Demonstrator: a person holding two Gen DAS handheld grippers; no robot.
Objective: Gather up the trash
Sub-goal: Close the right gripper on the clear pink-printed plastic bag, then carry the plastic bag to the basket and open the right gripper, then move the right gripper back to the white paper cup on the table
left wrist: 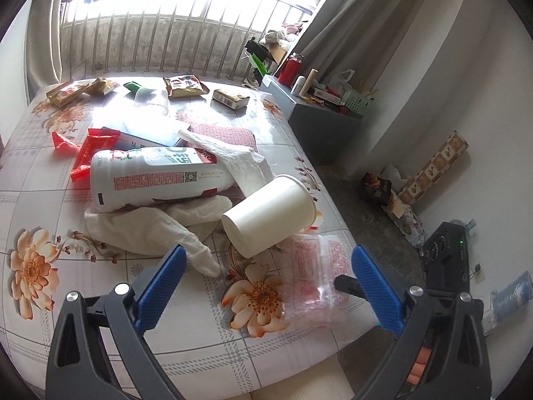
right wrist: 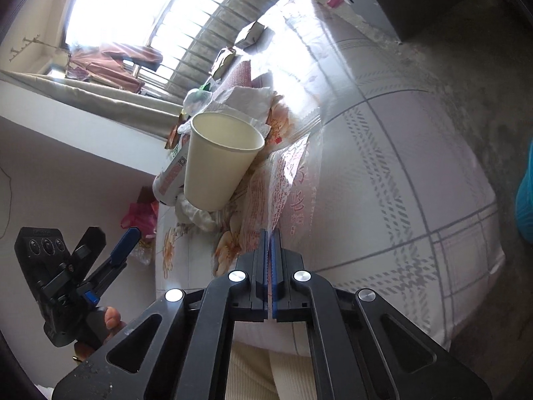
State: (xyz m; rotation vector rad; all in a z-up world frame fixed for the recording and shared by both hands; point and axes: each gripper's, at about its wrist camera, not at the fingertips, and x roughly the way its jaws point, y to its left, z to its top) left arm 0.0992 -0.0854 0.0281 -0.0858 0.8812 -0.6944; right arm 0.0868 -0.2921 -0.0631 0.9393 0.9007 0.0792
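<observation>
Trash lies on a table with a floral cloth (left wrist: 40, 200). A white paper cup (left wrist: 269, 215) lies on its side beside a white bottle (left wrist: 156, 176) and crumpled tissues (left wrist: 150, 226). A clear plastic bag with red print (left wrist: 316, 276) lies at the table's near edge. My left gripper (left wrist: 266, 286) is open above the cloth, just short of the cup. My right gripper (right wrist: 269, 233) is shut on an edge of the clear plastic bag (right wrist: 286, 180); the cup (right wrist: 220, 163) lies beyond it. The left gripper also shows in the right wrist view (right wrist: 110, 246).
Red wrappers (left wrist: 90, 153), snack packets (left wrist: 185, 86), a clear cup (left wrist: 151, 100) and a box (left wrist: 230, 98) lie farther back on the table. A grey cabinet (left wrist: 319, 123) with clutter stands at the right. Litter lies on the floor by the wall (left wrist: 409, 206).
</observation>
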